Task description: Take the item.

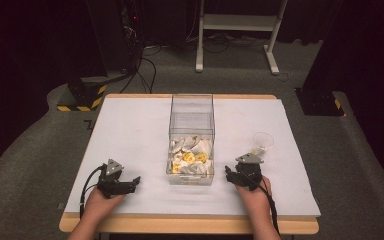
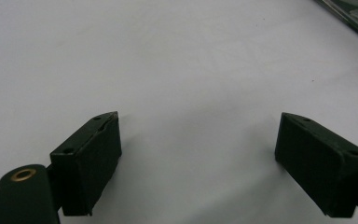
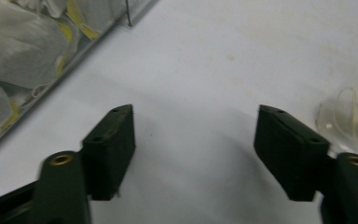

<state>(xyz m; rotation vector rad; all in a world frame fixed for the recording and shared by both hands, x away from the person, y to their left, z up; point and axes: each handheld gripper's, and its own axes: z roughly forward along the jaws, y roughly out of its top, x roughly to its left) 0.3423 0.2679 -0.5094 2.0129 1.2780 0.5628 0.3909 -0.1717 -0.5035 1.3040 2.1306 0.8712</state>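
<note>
Right gripper [image 1: 231,173] jaws apart, empty, near clear plastic cup [image 1: 262,141]; left gripper [image 1: 136,180] apart, idle. Next, probably: reach teabags in clear box [image 1: 191,131].

Left gripper [image 1: 136,180] and right gripper [image 1: 228,173], both low, jaws wide apart, empty.

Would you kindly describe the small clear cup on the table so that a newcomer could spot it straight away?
Start at the white table and find the tall clear box of tea bags at its middle. Look to the right of the box, just beyond the right tool: there stands the cup. It is the one small, round, see-through thing, with a bit of yellow inside.
</note>
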